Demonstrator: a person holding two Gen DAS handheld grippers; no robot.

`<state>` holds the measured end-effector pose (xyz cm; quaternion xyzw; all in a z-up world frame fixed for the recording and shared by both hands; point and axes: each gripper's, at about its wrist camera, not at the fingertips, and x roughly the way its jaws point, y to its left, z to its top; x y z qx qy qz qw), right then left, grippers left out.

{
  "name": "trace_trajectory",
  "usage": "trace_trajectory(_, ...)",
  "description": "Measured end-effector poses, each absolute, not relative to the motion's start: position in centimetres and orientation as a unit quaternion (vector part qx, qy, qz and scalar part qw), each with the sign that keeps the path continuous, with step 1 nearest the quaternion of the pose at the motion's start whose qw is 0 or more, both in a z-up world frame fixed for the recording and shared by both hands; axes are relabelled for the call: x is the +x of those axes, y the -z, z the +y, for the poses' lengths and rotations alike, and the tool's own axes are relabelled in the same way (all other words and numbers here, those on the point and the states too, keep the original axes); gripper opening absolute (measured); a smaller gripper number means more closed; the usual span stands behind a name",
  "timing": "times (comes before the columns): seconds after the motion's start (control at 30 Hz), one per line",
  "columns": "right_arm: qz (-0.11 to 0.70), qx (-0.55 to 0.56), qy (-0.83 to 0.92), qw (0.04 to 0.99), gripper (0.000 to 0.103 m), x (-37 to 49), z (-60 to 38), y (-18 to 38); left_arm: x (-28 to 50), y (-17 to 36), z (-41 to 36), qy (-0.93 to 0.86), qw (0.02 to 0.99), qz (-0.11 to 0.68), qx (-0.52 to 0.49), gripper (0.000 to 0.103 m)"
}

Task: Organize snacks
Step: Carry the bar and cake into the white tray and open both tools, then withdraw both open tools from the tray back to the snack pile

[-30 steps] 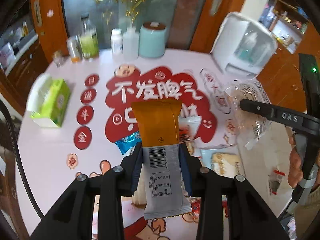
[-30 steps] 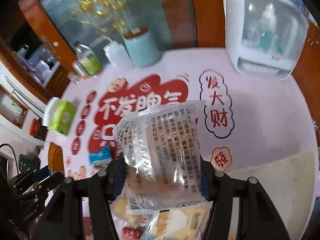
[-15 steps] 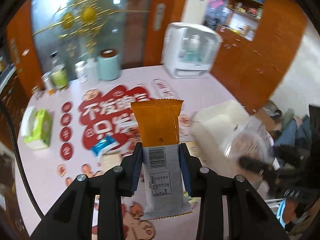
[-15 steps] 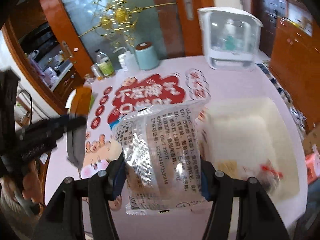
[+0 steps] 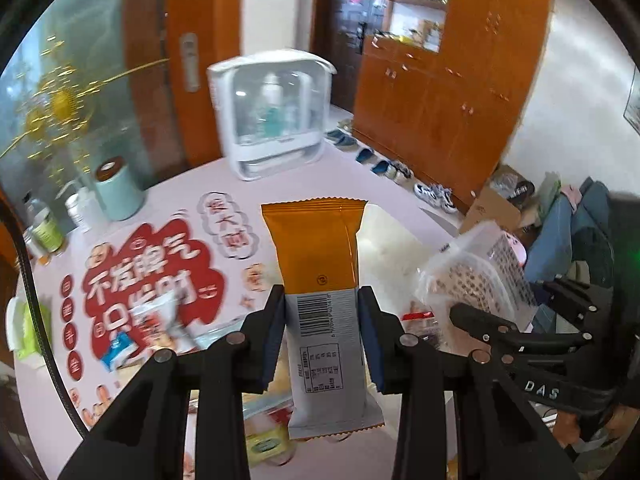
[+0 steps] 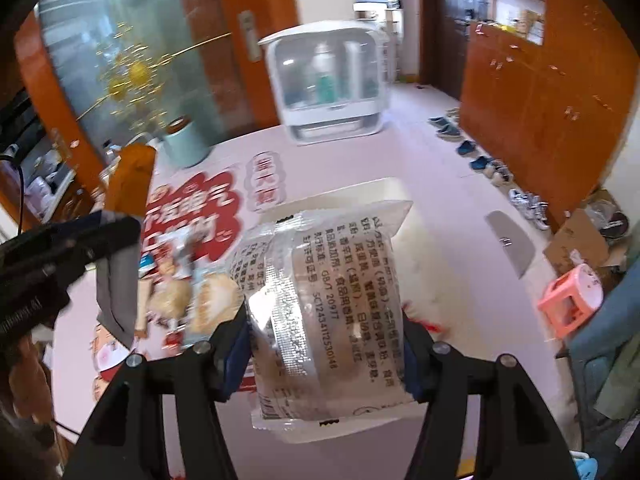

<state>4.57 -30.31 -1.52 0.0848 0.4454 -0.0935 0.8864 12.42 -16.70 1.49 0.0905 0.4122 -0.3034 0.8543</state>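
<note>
Left wrist: left claw (image 5: 320, 320) clamped on orange-and-grey snack bar (image 5: 320, 280), held above pink worktop (image 5: 180, 184), right wrist: right claw (image 6: 326, 332) jaws just widening, clear snack packet (image 6: 320, 312) between them, pads at its sides, over white bin (image 6: 440, 264).

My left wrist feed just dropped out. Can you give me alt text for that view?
The left gripper grips an orange and grey snack bar upright between its fingers, above a pink table with a red printed mat. At right, the right gripper carries a clear snack packet beside a white bin.
</note>
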Motion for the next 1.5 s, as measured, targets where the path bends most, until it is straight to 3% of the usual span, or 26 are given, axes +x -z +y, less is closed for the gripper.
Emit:
trace_trajectory(0.3, 0.480, 0.079, 0.084, 0.870, 0.071, 7.0, -35.4, 4.0, 13.7, 2.1, -26.1, 0.275, 0.843, 0.443, 0.130, 0.040)
trace_trajectory(0.33, 0.488, 0.079, 0.087, 0.865, 0.071, 7.3, -35.7, 4.6, 14.2, 2.8, -26.5, 0.264, 0.842, 0.450, 0.134, 0.044)
trace_trajectory(0.4, 0.497, 0.074, 0.084, 0.860, 0.074, 7.5, -35.9, 5.4, 15.0, 4.0, -27.1, 0.256, 0.834, 0.474, 0.123, 0.082)
trace_trajectory(0.47, 0.493, 0.068, 0.080, 0.864, 0.082, 7.1, -35.9, 5.7, 15.3, 4.8, -27.4, 0.252, 0.830, 0.486, 0.107, 0.089)
trace_trajectory(0.63, 0.475, 0.029, 0.088, 0.875, 0.088, 6.4, -35.8, 5.3, 15.8, 6.1, -28.2, 0.244, 0.823, 0.503, 0.102, 0.089)
trace_trajectory(1.5, 0.469, 0.061, 0.088, 0.876, 0.088, 1.8, -36.1, 4.4, 12.0, 4.0, -26.7, 0.209, 0.850, 0.469, 0.116, 0.089)
